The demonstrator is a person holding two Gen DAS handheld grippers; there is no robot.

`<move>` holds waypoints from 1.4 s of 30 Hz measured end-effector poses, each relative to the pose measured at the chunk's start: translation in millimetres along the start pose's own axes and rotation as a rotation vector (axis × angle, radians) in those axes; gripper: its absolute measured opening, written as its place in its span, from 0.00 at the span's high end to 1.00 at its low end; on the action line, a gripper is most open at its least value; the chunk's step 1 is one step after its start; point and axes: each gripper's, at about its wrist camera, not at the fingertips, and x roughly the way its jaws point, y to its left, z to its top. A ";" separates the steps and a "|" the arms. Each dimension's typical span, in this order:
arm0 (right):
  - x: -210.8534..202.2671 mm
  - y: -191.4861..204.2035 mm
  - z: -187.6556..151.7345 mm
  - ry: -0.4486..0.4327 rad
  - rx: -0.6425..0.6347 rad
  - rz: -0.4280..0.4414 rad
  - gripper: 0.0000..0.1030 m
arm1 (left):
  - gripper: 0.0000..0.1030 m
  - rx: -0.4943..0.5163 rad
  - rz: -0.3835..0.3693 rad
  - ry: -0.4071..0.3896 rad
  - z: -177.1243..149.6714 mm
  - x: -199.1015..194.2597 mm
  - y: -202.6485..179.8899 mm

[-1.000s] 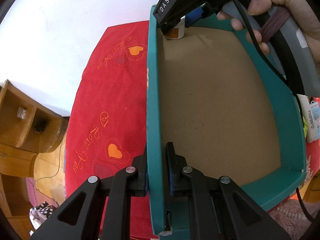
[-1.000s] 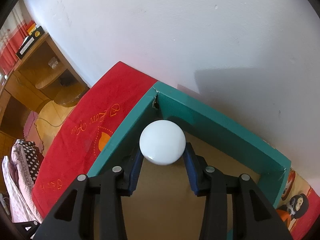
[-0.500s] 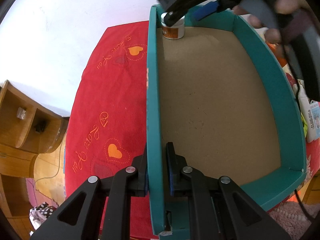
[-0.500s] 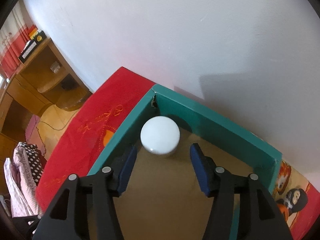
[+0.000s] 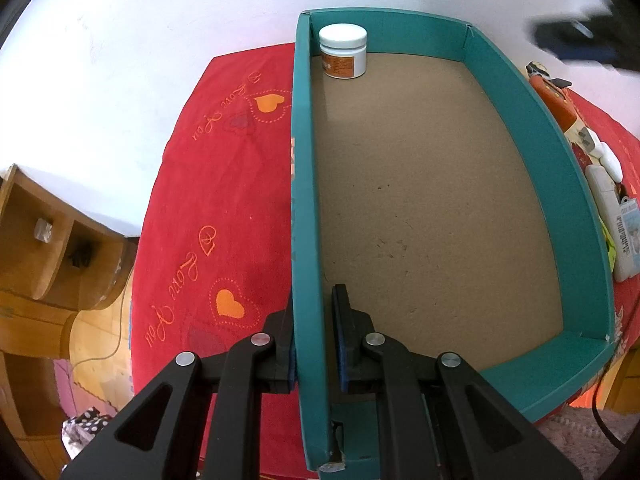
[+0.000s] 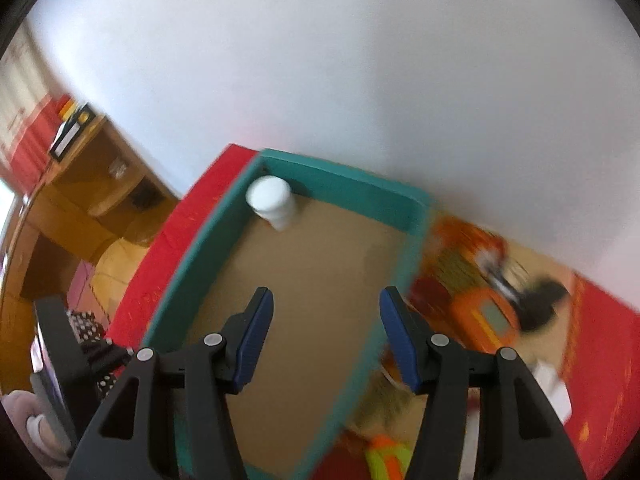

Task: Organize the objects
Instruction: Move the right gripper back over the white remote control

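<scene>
A white-lidded jar (image 5: 343,57) with an orange label stands upright on the brown floor of a teal box (image 5: 592,240), tucked into the far left corner, close against the left wall and just short of the back wall. In the blurred right wrist view the jar (image 6: 272,205) sits in that same corner, with nothing else on the box (image 6: 200,248) floor.

The left gripper (image 5: 314,340) is clamped on the box's left wall near the front corner, one pad outside and one inside. The right gripper (image 6: 326,340) hangs above the box with its fingers wide apart, holding nothing, well back from the jar.

The box rests on a red cloth (image 5: 208,200) with orange hearts and script. Along the box's right side lie several items: an orange toy (image 5: 558,100), white pieces (image 5: 608,160) and a printed packet (image 5: 628,236), all just outside the wall. A wooden shelf (image 5: 44,240) stands off to the left, below a white wall (image 5: 140,40).
</scene>
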 end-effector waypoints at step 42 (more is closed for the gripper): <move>-8.3 -110.0 -161.6 0.155 0.315 -0.156 0.45 | 0.86 0.000 0.016 -0.009 0.7 0.4 0.5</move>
